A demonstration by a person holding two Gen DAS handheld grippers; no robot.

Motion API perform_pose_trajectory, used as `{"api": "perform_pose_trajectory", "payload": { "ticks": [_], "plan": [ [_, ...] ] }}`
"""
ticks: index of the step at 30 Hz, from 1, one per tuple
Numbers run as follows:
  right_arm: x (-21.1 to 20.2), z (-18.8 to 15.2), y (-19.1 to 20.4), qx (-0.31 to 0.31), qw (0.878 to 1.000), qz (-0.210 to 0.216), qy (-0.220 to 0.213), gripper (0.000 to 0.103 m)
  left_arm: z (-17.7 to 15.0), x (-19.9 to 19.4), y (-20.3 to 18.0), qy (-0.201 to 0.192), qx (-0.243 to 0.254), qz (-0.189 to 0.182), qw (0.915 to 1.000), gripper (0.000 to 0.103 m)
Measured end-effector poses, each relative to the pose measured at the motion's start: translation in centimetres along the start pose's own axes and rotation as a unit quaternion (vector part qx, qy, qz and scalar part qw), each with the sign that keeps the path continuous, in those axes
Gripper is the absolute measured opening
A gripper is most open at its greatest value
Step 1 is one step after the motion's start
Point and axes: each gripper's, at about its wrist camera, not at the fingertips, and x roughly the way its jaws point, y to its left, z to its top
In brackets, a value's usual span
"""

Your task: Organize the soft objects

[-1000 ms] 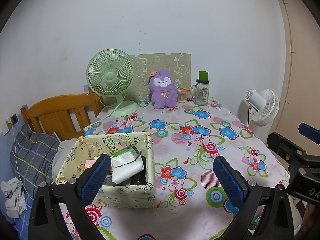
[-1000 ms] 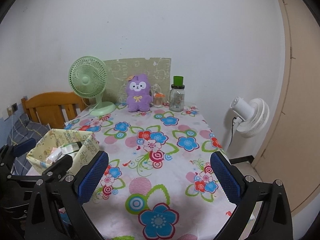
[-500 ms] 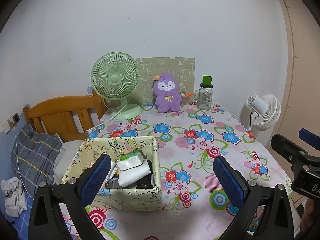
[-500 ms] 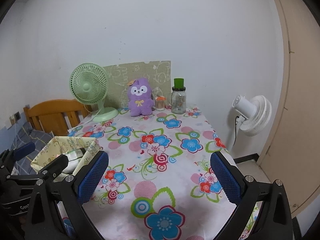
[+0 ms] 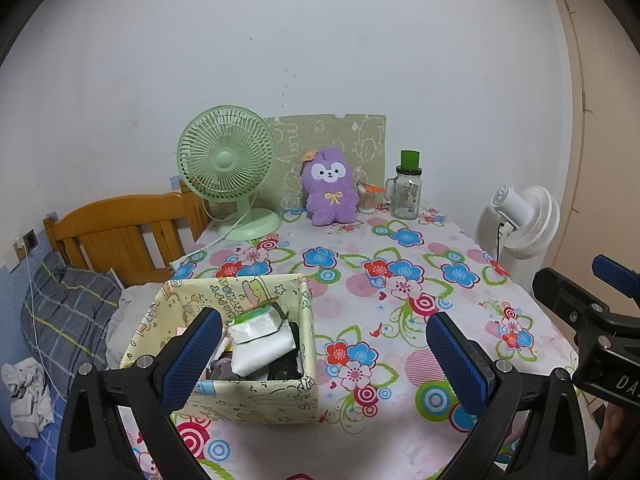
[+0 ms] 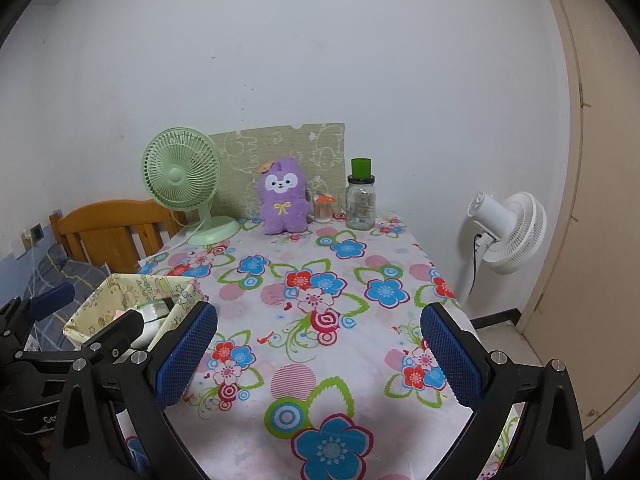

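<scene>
Left gripper [image 5: 324,354]: jaws wide apart, nothing between them, hovering over near table edge. Right gripper [image 6: 318,354]: likewise spread, empty, raised above flowered cloth. Compared with a second ago, both views pulled back and up; far items sit lower and smaller in frame, box seen more from above. Reads as a retreat from the table, neither tool committed to a pick yet.

Left to right, left wrist view: wooden bed frame [image 5: 120,228] and plaid pillow [image 5: 64,312] off the table's left side; fabric box [image 5: 240,344] on near-left of table [image 5: 400,320], holding tissue packs [image 5: 260,336] and darker items, exact contents unclear. Green desk fan [image 5: 228,176] at back left, purple plush [image 5: 330,188] upright beside it against a patterned board, well apart from box. Small container, then glass jar [image 5: 406,196] with green lid just right of plush. White floor fan [image 5: 524,220] past table's right edge; door at far right.

Judgement: plush the one soft item not boxed; likely next target, long reach across the cloth.
</scene>
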Motion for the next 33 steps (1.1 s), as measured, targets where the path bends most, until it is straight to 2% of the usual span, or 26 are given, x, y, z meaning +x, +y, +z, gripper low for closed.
{"api": "perform_pose_trajectory", "payload": {
  "ticks": [33],
  "plan": [
    [0.37, 0.14, -0.09, 0.004, 1.000, 0.001, 0.001, 0.103, -0.03, -0.14, -0.31, 0.001, -0.006, 0.000, 1.0000, 0.103]
  ]
}}
